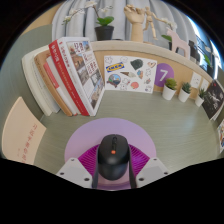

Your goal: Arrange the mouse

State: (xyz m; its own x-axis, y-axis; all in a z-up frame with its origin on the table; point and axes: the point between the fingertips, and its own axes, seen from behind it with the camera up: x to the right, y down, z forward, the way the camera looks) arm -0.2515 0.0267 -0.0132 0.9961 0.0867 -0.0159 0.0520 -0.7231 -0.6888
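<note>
Black mouse (113, 158) between the fingers of a handheld gripper (112, 176).

The mouse, with an orange scroll wheel, sits on a round purple mat (86, 142) on the counter (140, 108). The fingers stand beside it; I cannot tell whether they grip it. Beyond lean upright books (72, 72) and 3 small potted plants (186, 90).

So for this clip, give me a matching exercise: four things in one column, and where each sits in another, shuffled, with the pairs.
Things:
1. mouse
2. books
3. potted plant
4. card marked 7

Places:
A. on the shelf at the back
B. propped on the desk right of the picture cards
C. between the fingers of the open claw, on a round pink mat
D. standing in a row, left of the desk

Pairs: 1-C, 2-D, 3-A, 4-B
</note>
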